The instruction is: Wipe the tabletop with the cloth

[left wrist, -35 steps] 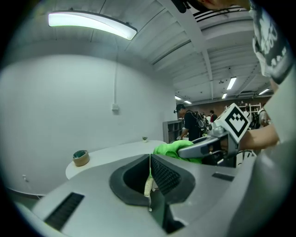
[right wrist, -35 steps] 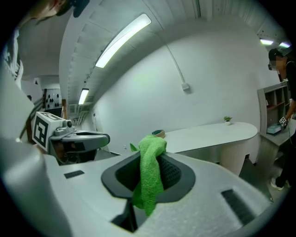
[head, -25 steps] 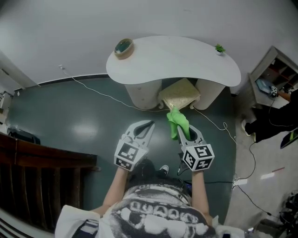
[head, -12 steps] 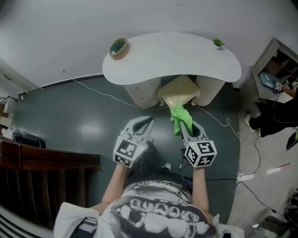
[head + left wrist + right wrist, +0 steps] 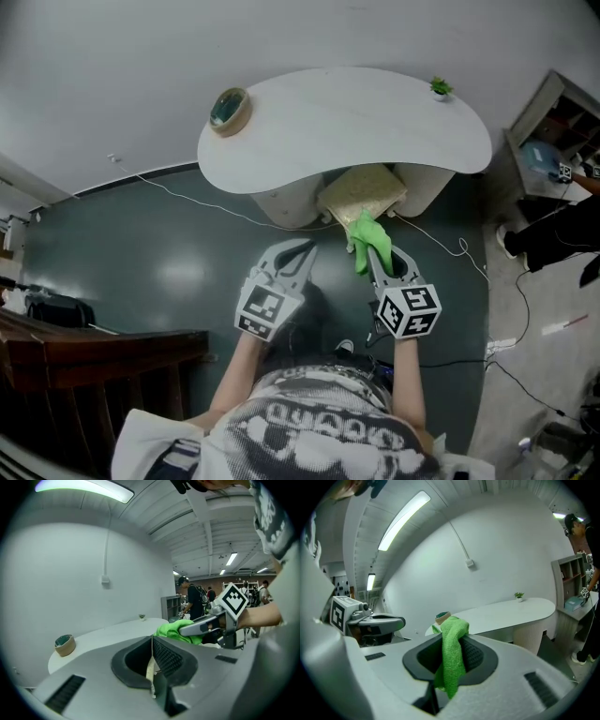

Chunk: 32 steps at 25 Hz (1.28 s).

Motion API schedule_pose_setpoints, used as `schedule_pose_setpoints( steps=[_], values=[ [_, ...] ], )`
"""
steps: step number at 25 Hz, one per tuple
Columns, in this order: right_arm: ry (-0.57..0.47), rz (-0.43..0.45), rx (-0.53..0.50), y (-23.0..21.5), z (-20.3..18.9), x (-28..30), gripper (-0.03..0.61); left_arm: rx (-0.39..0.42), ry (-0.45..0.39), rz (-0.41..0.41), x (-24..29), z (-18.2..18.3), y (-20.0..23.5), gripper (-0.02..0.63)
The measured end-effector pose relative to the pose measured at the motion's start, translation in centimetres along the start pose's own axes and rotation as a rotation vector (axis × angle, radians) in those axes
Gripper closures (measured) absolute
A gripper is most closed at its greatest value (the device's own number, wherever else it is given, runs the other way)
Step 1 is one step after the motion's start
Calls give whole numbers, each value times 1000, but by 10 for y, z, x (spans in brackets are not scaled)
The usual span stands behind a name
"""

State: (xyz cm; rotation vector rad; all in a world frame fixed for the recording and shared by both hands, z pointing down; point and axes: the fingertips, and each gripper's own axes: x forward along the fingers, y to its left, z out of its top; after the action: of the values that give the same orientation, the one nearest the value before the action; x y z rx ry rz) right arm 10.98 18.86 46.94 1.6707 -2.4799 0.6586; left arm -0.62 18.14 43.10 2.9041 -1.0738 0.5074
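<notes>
The green cloth [image 5: 451, 656] is pinched in the right claw [image 5: 379, 259] and hangs in the air short of the white worktop [image 5: 347, 122], which it does not yet touch. The left claw [image 5: 152, 658] is pressed together, apparently on nothing. The cloth is judged soft, light and limp; it is best gripped at a bunched fold, so that a broad flap is left free for wiping

tape roll [image 5: 228, 110] on tabletop [image 5: 356, 122], left end | plant [image 5: 441, 89] at right end (far edge) | cloth [image 5: 368, 242] before tabletop
</notes>
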Motion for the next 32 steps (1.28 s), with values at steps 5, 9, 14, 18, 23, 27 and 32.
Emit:
schedule_pose_setpoints(
  steps=[5,9,14,18,23,27,32],
  values=[
    [8,-42,8,-8,26,75,515,17,0,-17,26,0,76,606],
    [27,-57,5,3,49,147,515,34,4,-6,36,0,159,606],
    [56,-59,2,22,67,223,515,-1,-10,9,51,-4,247,606],
    [71,-71,-5,30,72,264,515,-11,-14,-11,63,-12,285,606],
    [90,-89,-19,35,74,293,515,-34,-29,-18,68,-20,316,606],
    [100,-110,-20,33,74,304,515,-50,-36,-19,69,-26,331,606],
    [117,-131,-21,25,72,309,515,-80,-43,-34,73,-29,335,606]
  ],
)
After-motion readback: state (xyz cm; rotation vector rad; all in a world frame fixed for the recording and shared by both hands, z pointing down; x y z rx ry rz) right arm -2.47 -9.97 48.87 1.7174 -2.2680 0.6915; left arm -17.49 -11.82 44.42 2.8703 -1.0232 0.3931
